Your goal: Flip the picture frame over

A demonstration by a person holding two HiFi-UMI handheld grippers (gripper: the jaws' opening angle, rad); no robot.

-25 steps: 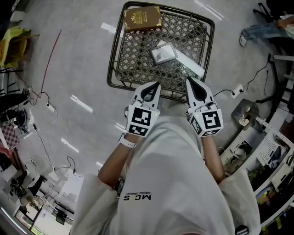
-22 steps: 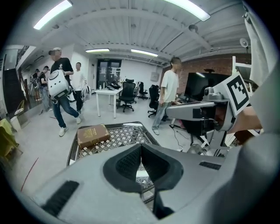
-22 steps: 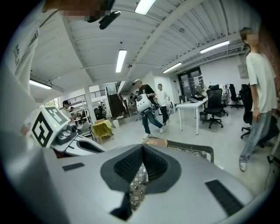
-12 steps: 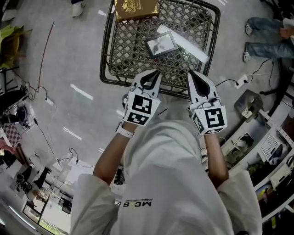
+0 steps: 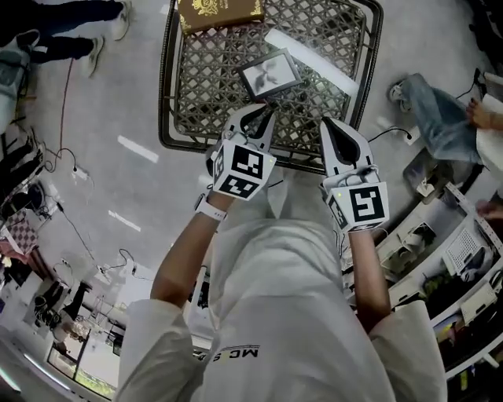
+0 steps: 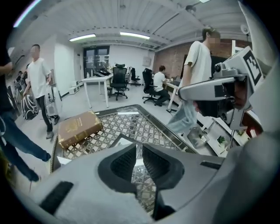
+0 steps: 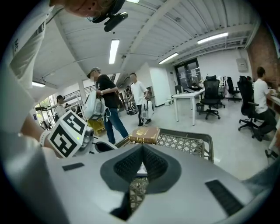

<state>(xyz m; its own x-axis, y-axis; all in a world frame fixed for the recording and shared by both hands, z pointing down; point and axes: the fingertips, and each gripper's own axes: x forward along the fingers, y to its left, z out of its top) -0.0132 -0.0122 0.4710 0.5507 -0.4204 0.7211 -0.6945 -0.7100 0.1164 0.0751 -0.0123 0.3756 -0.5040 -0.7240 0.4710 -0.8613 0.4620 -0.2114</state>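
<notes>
The picture frame [image 5: 270, 74] is seen lying picture side up on the lattice table [image 5: 179, 118], between the brown book [image 5: 218, 12] at the far edge and the grippers, with a white strip [image 5: 314, 63] just beside it. The left gripper [image 5: 263, 118] is held near the frame with its jaws parted by a narrow gap and nothing between them. The right gripper [image 5: 327, 126] is held over the table's near rim with its jaws pressed together on nothing.
</notes>
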